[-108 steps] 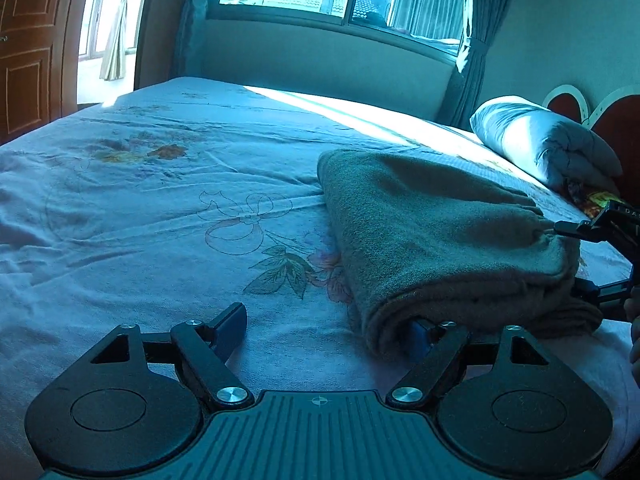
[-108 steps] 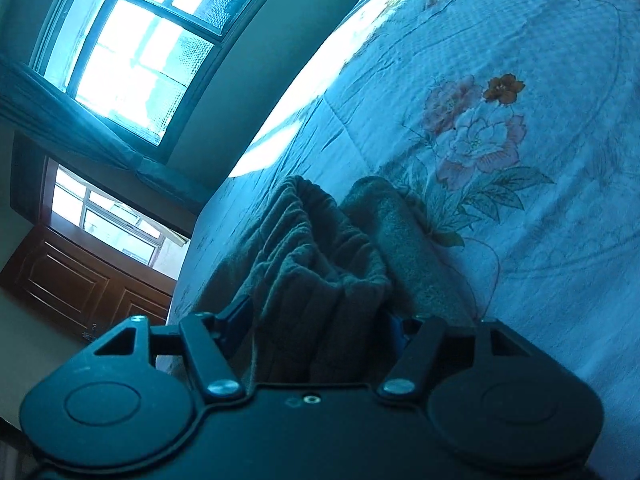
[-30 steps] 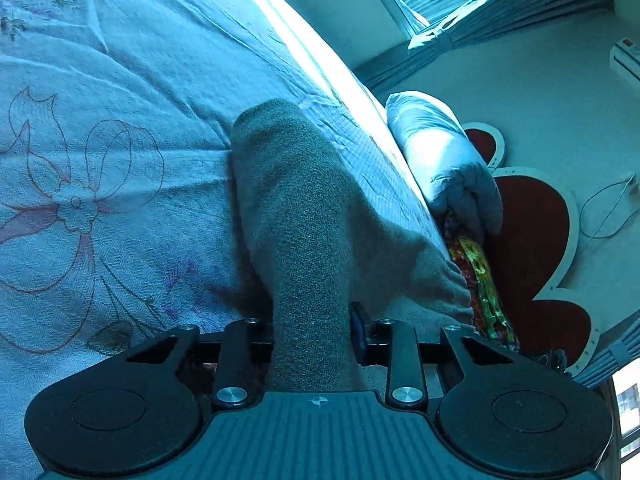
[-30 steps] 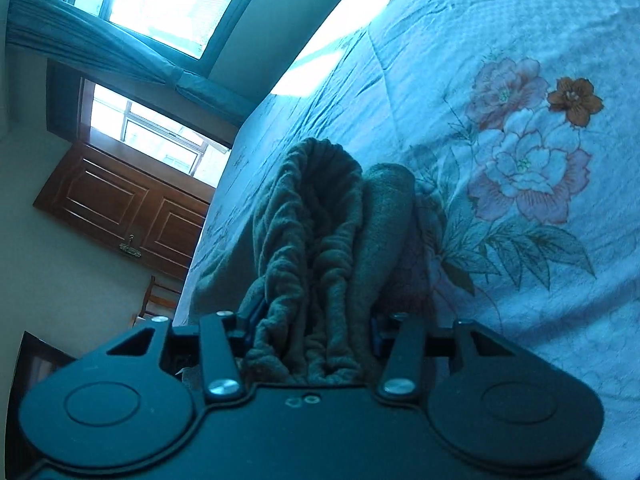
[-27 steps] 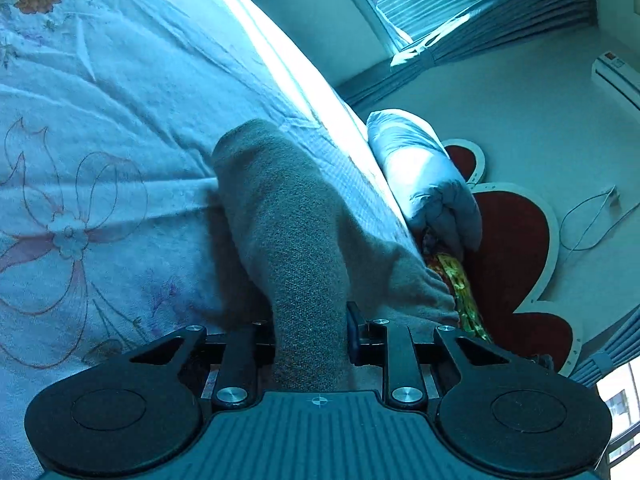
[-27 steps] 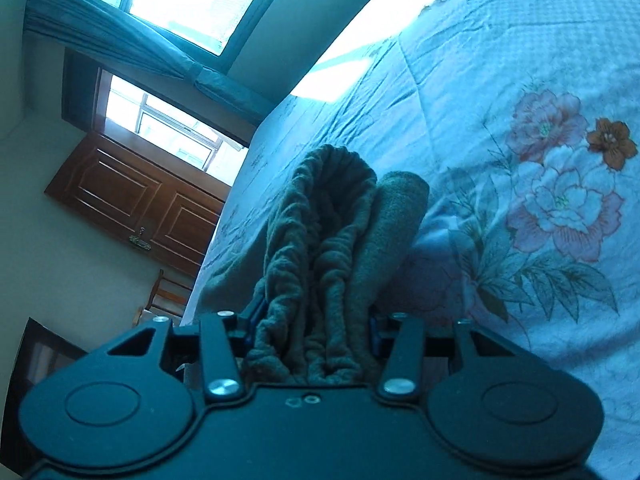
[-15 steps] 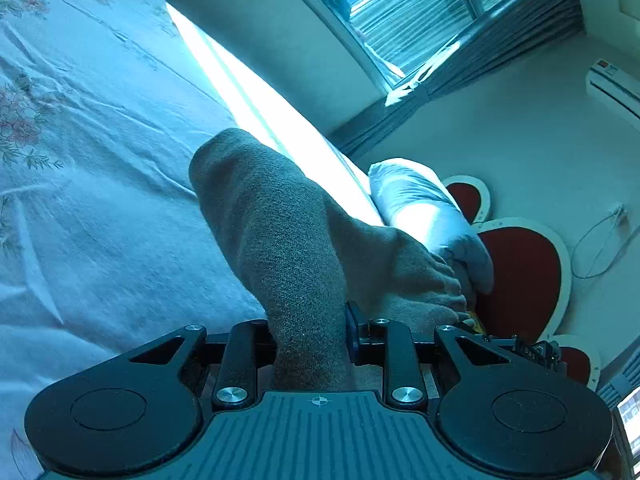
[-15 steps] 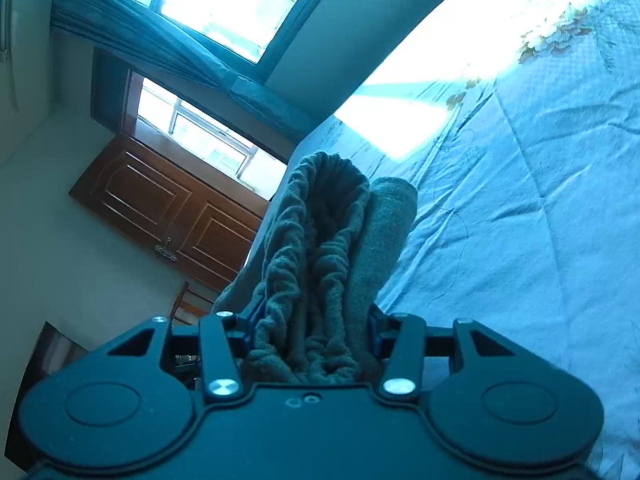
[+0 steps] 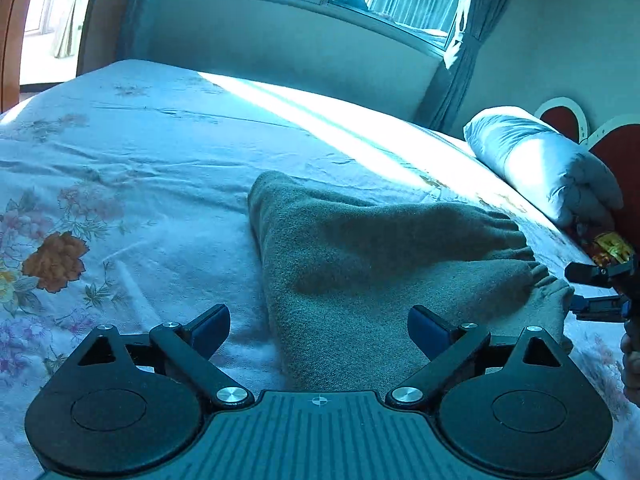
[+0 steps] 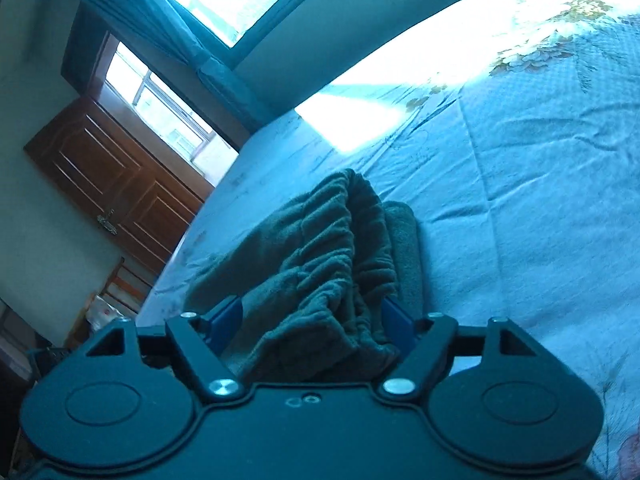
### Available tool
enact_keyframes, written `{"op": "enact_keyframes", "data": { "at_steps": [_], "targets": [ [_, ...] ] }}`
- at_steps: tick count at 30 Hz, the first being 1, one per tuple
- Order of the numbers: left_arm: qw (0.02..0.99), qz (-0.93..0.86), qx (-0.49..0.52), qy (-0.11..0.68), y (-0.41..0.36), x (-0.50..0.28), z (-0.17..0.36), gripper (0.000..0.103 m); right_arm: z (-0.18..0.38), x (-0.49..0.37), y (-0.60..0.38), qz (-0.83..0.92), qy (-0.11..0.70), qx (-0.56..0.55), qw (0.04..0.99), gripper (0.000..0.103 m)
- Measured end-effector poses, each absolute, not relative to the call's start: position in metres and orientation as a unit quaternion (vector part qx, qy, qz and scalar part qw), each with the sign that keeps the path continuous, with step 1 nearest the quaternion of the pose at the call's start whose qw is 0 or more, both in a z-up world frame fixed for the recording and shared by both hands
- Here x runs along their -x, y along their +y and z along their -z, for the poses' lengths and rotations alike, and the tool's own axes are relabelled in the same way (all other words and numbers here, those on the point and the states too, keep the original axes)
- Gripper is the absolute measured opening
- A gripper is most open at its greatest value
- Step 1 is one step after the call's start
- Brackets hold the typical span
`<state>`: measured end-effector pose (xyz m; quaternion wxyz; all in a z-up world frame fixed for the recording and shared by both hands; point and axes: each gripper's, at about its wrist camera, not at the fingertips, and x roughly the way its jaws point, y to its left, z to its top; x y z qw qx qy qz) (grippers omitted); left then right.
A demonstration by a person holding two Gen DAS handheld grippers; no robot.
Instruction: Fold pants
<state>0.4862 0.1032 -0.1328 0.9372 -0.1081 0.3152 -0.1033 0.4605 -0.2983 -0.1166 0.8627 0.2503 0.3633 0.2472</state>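
The folded grey-green pants (image 9: 360, 256) lie on the flowered bedsheet (image 9: 160, 152). My left gripper (image 9: 318, 330) is open, its jaws opening wide on either side of the folded edge, and neither pad presses on the cloth. In the right wrist view the gathered waistband of the pants (image 10: 320, 264) slumps between the blue pads of my right gripper (image 10: 311, 320), whose jaws are opening and loose around it. The right gripper (image 9: 596, 288) also shows in the left wrist view at the waistband end.
A rolled pale quilt (image 9: 540, 168) and a red headboard (image 9: 616, 152) stand at the right of the bed. A person's hand (image 9: 632, 364) shows at the right edge. A wooden door (image 10: 112, 176) and windows with curtains lie beyond the bed (image 10: 540, 160).
Both grippers were shut on the pants and carried them across the bed. Now the pants lie on the sheet, the left jaws stand wide apart and the right jaws have spread.
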Motion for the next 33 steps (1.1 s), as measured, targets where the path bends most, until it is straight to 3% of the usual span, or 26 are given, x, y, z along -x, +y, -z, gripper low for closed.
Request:
{"op": "enact_keyframes", "data": {
  "at_steps": [1, 2, 3, 8, 17, 24, 33],
  "targets": [
    [0.934, 0.093, 0.097, 0.33, 0.104, -0.487, 0.14, 0.096, 0.122, -0.465, -0.289, -0.221, 0.381, -0.217, 0.871, 0.079],
    [0.929, 0.084, 0.084, 0.349, 0.103, -0.491, 0.148, 0.099, 0.129, -0.467, -0.286, -0.202, 0.396, -0.202, 0.873, 0.092],
    [0.93, 0.08, 0.09, 0.347, 0.106, -0.49, 0.157, 0.103, 0.138, -0.474, -0.281, -0.201, 0.396, -0.207, 0.871, 0.095],
    [0.93, 0.073, 0.096, 0.348, 0.107, -0.486, 0.159, 0.103, 0.128, -0.464, -0.279, -0.194, 0.382, -0.216, 0.877, 0.097],
    [0.936, 0.067, 0.069, 0.339, 0.091, -0.439, 0.112, 0.103, 0.067, -0.397, -0.275, -0.223, 0.323, -0.206, 0.896, 0.097],
    [0.951, 0.067, 0.079, 0.293, 0.088, -0.329, 0.06, 0.103, -0.002, -0.292, -0.271, -0.228, 0.27, -0.159, 0.922, 0.097],
    [0.964, 0.052, 0.12, 0.231, 0.105, -0.187, 0.012, 0.103, -0.051, -0.164, -0.274, -0.201, 0.233, -0.125, 0.943, 0.097]
  ]
}}
